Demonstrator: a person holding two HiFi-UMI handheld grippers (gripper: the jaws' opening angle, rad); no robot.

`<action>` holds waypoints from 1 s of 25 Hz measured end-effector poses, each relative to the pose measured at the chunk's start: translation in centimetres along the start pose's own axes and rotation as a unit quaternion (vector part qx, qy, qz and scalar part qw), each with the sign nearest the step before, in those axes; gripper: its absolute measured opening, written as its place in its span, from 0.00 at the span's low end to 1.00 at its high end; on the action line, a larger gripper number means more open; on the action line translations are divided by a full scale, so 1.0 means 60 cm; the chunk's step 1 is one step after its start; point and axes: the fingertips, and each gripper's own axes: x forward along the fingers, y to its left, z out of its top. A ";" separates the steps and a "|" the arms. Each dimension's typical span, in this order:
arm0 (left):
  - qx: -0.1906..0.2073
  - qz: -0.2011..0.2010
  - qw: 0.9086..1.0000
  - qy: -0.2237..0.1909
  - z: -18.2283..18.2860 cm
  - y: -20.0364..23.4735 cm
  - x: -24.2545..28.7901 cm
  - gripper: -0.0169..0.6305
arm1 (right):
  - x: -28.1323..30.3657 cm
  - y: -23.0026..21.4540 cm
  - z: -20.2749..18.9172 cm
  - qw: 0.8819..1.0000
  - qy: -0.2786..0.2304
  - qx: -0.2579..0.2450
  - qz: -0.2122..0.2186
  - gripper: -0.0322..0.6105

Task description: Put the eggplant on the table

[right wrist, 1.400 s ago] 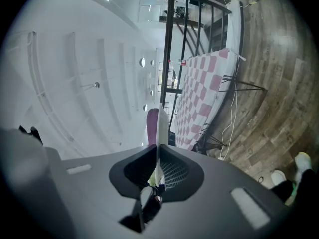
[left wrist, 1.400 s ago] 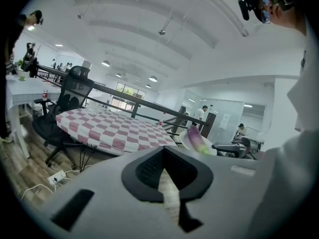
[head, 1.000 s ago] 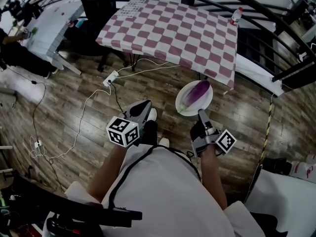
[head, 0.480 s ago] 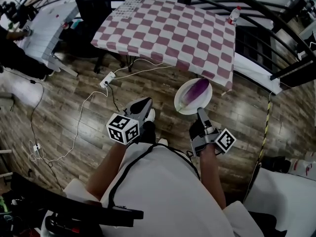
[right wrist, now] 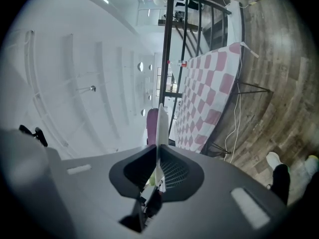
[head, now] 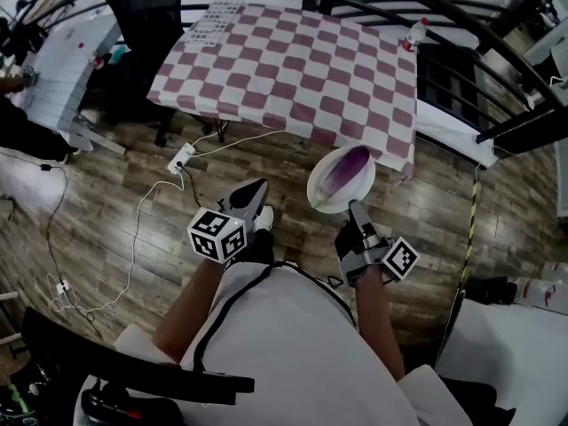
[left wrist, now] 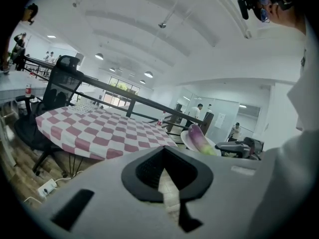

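A purple eggplant (head: 347,169) with a green stem lies on a white plate (head: 326,201). My right gripper (head: 355,208) is shut on the plate's near rim and carries it level above the wooden floor, just short of the near right corner of the pink-and-white checkered table (head: 293,60). In the right gripper view the plate (right wrist: 162,121) shows edge-on between the jaws, with the eggplant (right wrist: 151,125) beside it. My left gripper (head: 256,189) is shut and holds nothing, out over the floor left of the plate. In the left gripper view the eggplant (left wrist: 200,139) shows to the right, beyond the table (left wrist: 99,128).
A plastic bottle (head: 412,32) stands at the table's far right corner and a printed sheet (head: 216,18) lies at its far left. A power strip (head: 180,158) with cables lies on the floor. A black railing (head: 497,51) curves behind. A black chair (head: 133,7) stands left.
Both grippers and the plate with the eggplant have moved forward. The checkered table's edge is nearer to the plate. Neither gripper's jaws have changed.
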 end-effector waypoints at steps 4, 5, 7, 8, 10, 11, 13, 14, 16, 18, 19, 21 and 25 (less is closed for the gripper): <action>0.011 -0.017 1.000 0.002 0.045 0.043 0.039 0.04 | 0.057 0.004 0.013 1.000 -0.008 -0.004 -0.001 0.10; 0.013 -0.021 1.000 0.004 0.056 0.053 0.048 0.03 | 0.072 0.006 0.016 1.000 -0.010 -0.006 0.000 0.10; 0.016 -0.028 0.999 0.007 0.076 0.076 0.062 0.04 | 0.101 0.009 0.022 1.000 -0.016 -0.009 -0.002 0.10; 0.018 -0.032 0.999 0.009 0.085 0.088 0.070 0.04 | 0.116 0.012 0.024 1.000 -0.021 -0.008 -0.002 0.10; 0.021 -0.041 0.999 0.012 0.103 0.111 0.087 0.03 | 0.145 0.022 0.031 0.999 -0.031 -0.008 0.002 0.10; 0.022 -0.045 0.999 0.013 0.113 0.122 0.096 0.04 | 0.160 0.026 0.035 0.999 -0.035 -0.010 0.005 0.10; 0.021 -0.054 0.998 0.012 0.134 0.144 0.115 0.04 | 0.187 0.031 0.042 0.999 -0.044 -0.011 0.007 0.10; 0.019 -0.059 0.998 0.012 0.144 0.154 0.123 0.04 | 0.199 0.034 0.044 0.999 -0.049 -0.010 0.008 0.10; 0.020 -0.066 0.998 0.013 0.159 0.172 0.135 0.04 | 0.219 0.038 0.046 0.998 -0.058 -0.007 0.010 0.10; 0.024 -0.073 0.997 0.014 0.172 0.188 0.147 0.03 | 0.239 0.038 0.049 0.998 -0.063 -0.009 0.010 0.10; 0.025 -0.075 0.997 0.014 0.179 0.196 0.153 0.04 | 0.249 0.039 0.050 0.998 -0.064 -0.010 0.009 0.10; 0.026 -0.078 0.997 0.014 0.190 0.212 0.163 0.04 | 0.268 0.038 0.054 0.998 -0.066 -0.013 0.008 0.10; 0.026 -0.085 0.996 0.015 0.206 0.241 0.176 0.04 | 0.304 0.039 0.054 0.998 -0.068 -0.016 0.006 0.10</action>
